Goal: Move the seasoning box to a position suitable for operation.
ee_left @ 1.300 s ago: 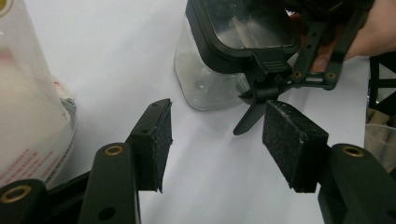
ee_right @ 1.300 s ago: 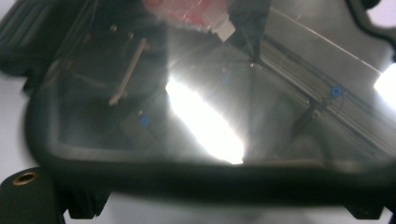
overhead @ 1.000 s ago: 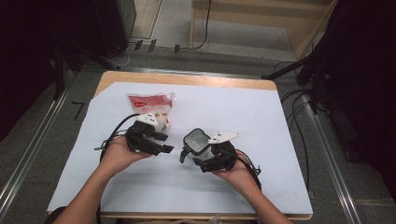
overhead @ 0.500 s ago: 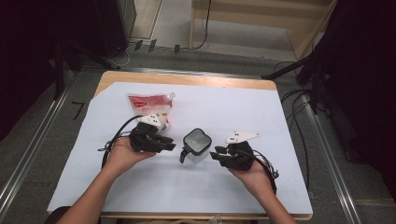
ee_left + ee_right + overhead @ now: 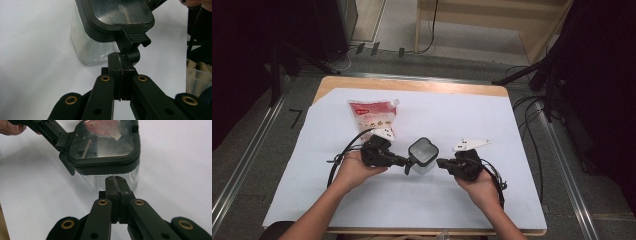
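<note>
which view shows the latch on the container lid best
The left gripper view: the latch sits close and sharp, just above the shut left gripper. The right gripper view shows it side-on at the lid's left edge. In the high view it is tiny beside the container.

Closed left tongs (image 5: pixel 119 75) at the latch (image 5: pixel 133 37) of a black-lidded clear container (image 5: pixel 95 47) on white table (image 5: pixel 32 62).

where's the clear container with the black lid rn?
High view: the container stands on the white sheet, near the table's front centre, between the left tool and right tool, with the red pouch behind-left.
</note>
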A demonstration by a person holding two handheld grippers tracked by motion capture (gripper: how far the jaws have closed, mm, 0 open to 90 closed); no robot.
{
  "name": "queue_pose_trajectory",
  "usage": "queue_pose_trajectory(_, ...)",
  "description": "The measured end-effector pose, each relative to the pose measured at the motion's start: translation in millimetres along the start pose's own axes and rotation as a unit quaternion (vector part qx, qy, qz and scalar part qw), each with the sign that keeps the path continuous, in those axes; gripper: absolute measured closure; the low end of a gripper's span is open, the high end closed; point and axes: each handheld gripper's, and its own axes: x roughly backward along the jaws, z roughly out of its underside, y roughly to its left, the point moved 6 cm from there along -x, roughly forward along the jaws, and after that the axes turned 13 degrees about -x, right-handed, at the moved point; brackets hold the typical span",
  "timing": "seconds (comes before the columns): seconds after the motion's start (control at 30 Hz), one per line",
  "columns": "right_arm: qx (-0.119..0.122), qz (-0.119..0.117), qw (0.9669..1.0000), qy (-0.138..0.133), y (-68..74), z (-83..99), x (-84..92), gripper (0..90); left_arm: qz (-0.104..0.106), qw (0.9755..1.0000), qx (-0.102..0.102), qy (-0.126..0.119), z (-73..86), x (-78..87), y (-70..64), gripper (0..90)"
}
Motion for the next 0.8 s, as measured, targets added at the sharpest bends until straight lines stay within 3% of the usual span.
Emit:
queue_pose_trajectory(0.23, 0.008, 0.007, 0.9999, 0.007, 3.3, 0.4, -8.3, 90.0, -0.006, 1.0, 0.002, -0.003, -1.8, -1.9, -3.0, 90.0)
queue_pose_trajectory(0.3, 0.008, 0.008, 0.9999, 0.008, 2.8, 0.5, -8.6, 90.0, -0.01, 0.9999, -0.005, -0.008, -3.6, -1.7, -6.4, 90.0)
queue_pose_trajectory(0.53, -0.007, 0.01, 0.9999, 0.0, -2.3, -0.9, -8.6, 90.0, -0.015, 0.9998, -0.003, -0.013, -6.8, -6.0, -11.5, 90.0)
queue_pose_trajectory(0.63, -0.009, 0.014, 0.9999, -0.002, -4.7, -1.3, -8.0, 90.0, -0.028, 0.9993, -0.02, -0.01, -9.3, -8.5, -16.4, 90.0)
queue_pose_trajectory(0.67, -0.009, 0.014, 0.9999, -0.002, -4.7, -1.3, -8.0, 90.0, -0.028, 0.9993, -0.02, -0.01, -9.3, -8.5, -16.4, 90.0)
queue_pose_trajectory(0.7, -0.024, 0.015, 0.9996, -0.001, -6.8, -2.0, -7.4, 90.0, -0.028, 0.9993, -0.02, -0.012, -11.1, -11.4, -19.0, 90.0)
queue_pose_trajectory(0.8, -0.027, 0.021, 0.9994, -0.004, -10.5, -3.0, -6.6, 90.0, -0.024, 0.9994, -0.018, -0.017, -13.8, -16.4, -21.9, 90.0)
